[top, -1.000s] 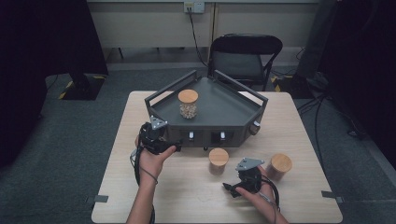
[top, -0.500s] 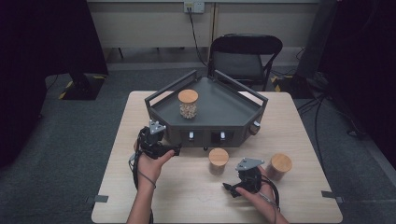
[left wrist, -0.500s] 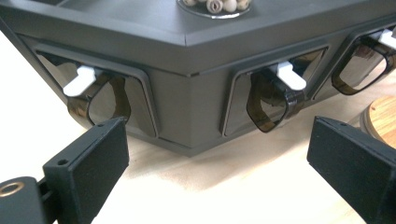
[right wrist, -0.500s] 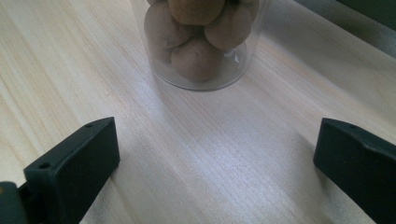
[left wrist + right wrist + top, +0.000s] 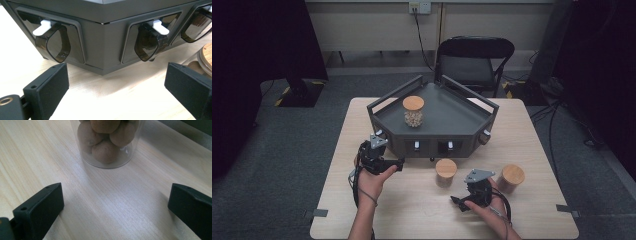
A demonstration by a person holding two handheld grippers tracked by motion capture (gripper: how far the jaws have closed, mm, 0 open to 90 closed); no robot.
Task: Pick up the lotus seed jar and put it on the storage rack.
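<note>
One cork-lidded jar (image 5: 413,111) stands on the dark dispenser tray (image 5: 452,117); two more jars (image 5: 445,172) (image 5: 511,178) wait on the counter (image 5: 532,135). Left gripper (image 5: 388,163), fingers apart and empty, faces the tray's front spouts (image 5: 56,43). Right gripper (image 5: 460,202), fingers also spread and empty, points at the nearer jar (brown balls inside). Judged roughly one third done; two placements remain.

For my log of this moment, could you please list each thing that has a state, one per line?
Left claw: open, empty, facing the stand's front.
Right claw: open, empty, facing a jar.
Stand: upright on the table.
Top jar: upright on the stand, lid on.
Middle jar: upright on the table, lid on.
Right jar: upright on the table, lid on.
</note>
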